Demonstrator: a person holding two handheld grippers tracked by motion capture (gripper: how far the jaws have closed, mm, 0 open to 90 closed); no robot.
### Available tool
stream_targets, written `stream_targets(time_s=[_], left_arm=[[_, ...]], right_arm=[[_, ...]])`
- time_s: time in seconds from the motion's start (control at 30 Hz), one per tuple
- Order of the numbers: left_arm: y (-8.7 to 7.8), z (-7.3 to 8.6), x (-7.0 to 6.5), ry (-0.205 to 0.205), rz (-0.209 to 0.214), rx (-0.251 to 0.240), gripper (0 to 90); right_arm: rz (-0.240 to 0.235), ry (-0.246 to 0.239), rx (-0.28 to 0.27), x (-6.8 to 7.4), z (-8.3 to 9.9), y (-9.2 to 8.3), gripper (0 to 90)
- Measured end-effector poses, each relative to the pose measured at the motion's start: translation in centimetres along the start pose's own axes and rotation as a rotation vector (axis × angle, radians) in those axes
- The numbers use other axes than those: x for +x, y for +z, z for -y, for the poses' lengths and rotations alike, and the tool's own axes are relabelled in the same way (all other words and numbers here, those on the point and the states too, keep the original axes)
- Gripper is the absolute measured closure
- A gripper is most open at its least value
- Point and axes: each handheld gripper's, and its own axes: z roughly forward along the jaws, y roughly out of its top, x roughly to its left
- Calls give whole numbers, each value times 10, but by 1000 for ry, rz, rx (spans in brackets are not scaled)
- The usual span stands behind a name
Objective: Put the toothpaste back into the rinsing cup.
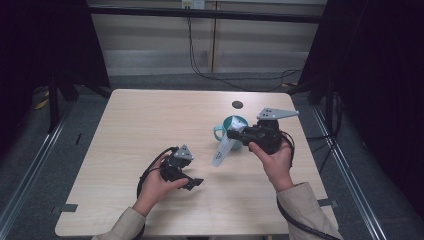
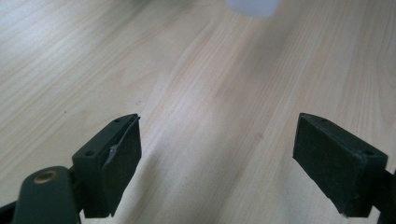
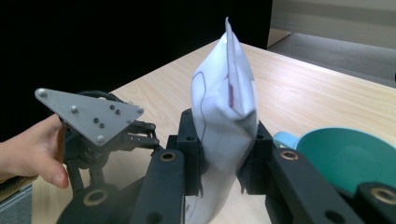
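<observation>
My right gripper (image 1: 234,136) is shut on the upper part of a white pouch (image 1: 221,151), which hangs slanting down to the left above the table. In the right gripper view the pouch (image 3: 224,93) is squeezed between the two black pads (image 3: 189,149), with red and dark lines on its face. A teal cup (image 1: 235,123) stands just behind that gripper, and its rim (image 3: 345,158) shows at the right. My left gripper (image 1: 194,182) lies low over the table, left of the pouch. Its jaws stand wide open over bare wood (image 2: 217,135) with nothing between them.
The light wooden table (image 1: 150,120) has a small dark round mark (image 1: 237,104) at the back, near the cup. Dark curtains flank both sides and cables lie on the floor (image 1: 240,77) behind. A blurred white edge (image 2: 252,5) shows at the top of the left gripper view.
</observation>
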Motion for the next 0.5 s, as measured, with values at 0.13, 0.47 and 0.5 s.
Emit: stream_targets(time_s=[0.13,0.47,0.5], left_arm=[[3,5,1,-4,1,5,154],[6,11,3,5,11,-13,153],[6,12,3,10,10,-15,153]], right_arm=[[2,-8,5,-2,-5,-3,736],[14,-20,18,-6,-14,-7,736],[16,-21,19,-6,-15,-7,736]])
